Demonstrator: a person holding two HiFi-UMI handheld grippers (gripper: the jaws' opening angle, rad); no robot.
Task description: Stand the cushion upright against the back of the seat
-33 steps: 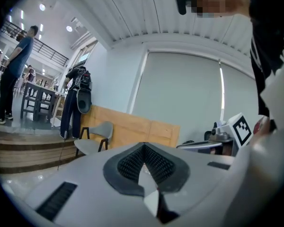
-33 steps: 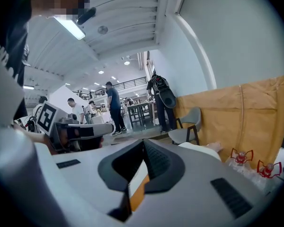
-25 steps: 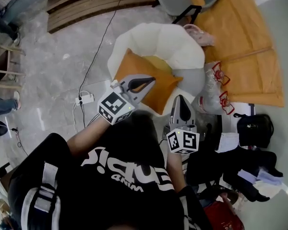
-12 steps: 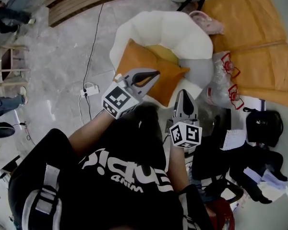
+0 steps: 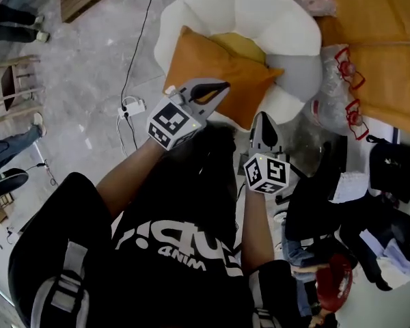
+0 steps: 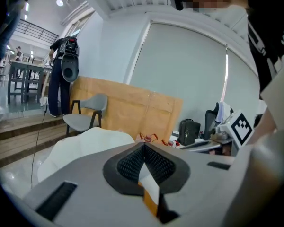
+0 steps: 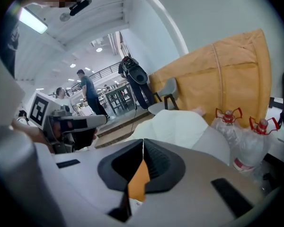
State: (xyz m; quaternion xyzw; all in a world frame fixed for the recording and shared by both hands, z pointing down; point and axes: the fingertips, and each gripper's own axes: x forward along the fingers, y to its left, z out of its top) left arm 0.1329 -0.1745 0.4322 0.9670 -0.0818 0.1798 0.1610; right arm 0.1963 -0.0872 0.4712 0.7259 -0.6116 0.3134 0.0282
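White armchair (image 5: 260, 9), its top cut off by the frame edge. Orange cushion (image 5: 205, 67) lies slanted across the seat. One part is hidden behind the left gripper (image 5: 223, 85), contact unclear. Right gripper (image 5: 263, 117) is near the cushion's front edge. Both pairs of jaws are pressed together, empty.

Orange cushion (image 5: 212, 70) covers white armchair (image 5: 260, 9) seat; yellow cushion (image 5: 244, 46) wedged behind it at backrest. Space above seat front open. Floor (image 5: 82, 74) left of armchair free, apart from power strip (image 5: 131, 106). Right side crowded: wrapped water bottles (image 5: 331, 94) just beside armchair, black bag (image 5: 396, 169) nearer, cardboard sheet (image 5: 383, 19) beyond.
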